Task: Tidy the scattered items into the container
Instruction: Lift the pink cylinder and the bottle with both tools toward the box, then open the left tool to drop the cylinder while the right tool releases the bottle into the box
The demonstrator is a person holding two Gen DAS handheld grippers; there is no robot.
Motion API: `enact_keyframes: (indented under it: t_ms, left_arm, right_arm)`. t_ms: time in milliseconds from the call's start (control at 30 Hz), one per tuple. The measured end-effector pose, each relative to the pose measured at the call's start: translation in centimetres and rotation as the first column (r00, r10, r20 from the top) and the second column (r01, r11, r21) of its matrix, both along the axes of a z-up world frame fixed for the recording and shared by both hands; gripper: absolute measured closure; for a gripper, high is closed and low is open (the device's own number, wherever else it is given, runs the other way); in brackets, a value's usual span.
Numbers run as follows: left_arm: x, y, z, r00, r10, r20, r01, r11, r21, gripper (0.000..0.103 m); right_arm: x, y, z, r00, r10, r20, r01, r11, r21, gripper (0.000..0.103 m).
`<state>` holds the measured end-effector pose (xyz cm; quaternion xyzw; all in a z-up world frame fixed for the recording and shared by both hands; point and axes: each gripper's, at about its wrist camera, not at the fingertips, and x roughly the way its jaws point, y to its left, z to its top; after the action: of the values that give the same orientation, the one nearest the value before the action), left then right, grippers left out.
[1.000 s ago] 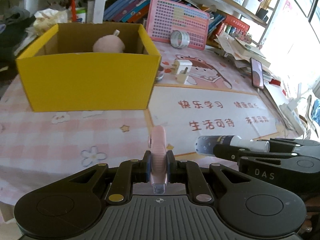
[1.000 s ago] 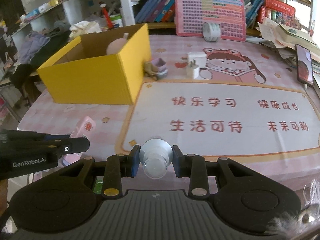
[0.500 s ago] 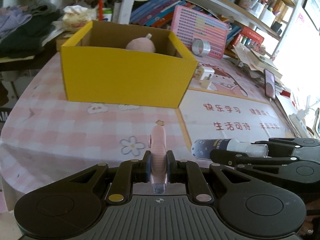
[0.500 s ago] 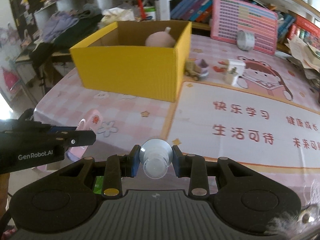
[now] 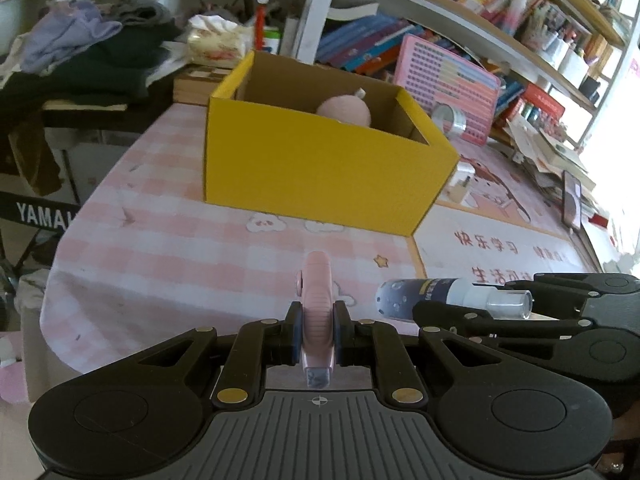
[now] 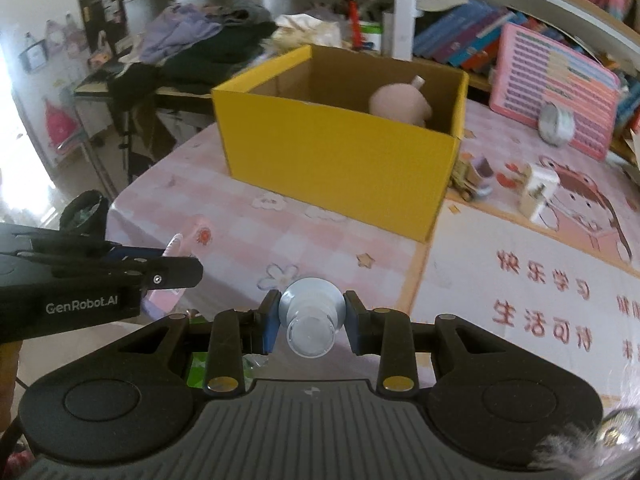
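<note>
The left gripper [image 5: 316,330] is pinching a slim, seemingly light pink gadget [image 5: 316,300] edge-on. The right gripper [image 6: 311,320] is clamping a likely slippery bottle [image 6: 311,316] near its cap, the box [image 6: 340,152] lying at twelve o'clock.

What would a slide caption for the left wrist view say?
Left gripper carries a pink gadget toward the yellow box.

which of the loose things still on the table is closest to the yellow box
The small toy car, touching the yellow box's right corner. The white plug lies farther right, and the tape roll leans on the pink board behind.
</note>
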<state>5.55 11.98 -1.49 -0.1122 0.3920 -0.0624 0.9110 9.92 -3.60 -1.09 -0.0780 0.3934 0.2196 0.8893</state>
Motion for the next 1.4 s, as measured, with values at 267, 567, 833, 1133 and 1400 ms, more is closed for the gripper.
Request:
enact_keyframes:
  t_ms: [267,567,833,1133,1400]
  left_arm:
    - [0.8,0.9,1.7,0.996,0.048,0.069,-0.05,0.998,0.026,0.09]
    - [3.2,1.4,5.4,0.97,0.119,0.213,-0.136,0.989,0.065,0.09]
    - [7.3,1.1,7.8,0.95,0.124,0.287,-0.15,0.986,0.071,0.09]
    - [15.4,0.1,7.2,0.973,0.063,0.221,-0.085,0.992,0.092,0.09]
    - [22.3,-1.3,3.2,0.999,-0.004,0.041,-0.004,0.978,0.209,0.09]
  right_arm:
    - [1.6,1.3,1.7,0.993,0.076,0.093,-0.079,0.996,0.028,0.072]
    - [4.7,1.2,6.1,0.955,0.15,0.256,-0.176,0.981,0.081,0.072]
    - [8.8,-0.7,9.2,0.942,0.11,0.318,-0.163,0.976,0.144,0.072]
    - [16.0,-1.7,7.5,0.957,0.14,0.253,-0.166,0.982,0.085,0.072]
    - [22.3,1.2,2.2,0.968,0.243,0.056,-0.241,0.97,-0.026,0.072]
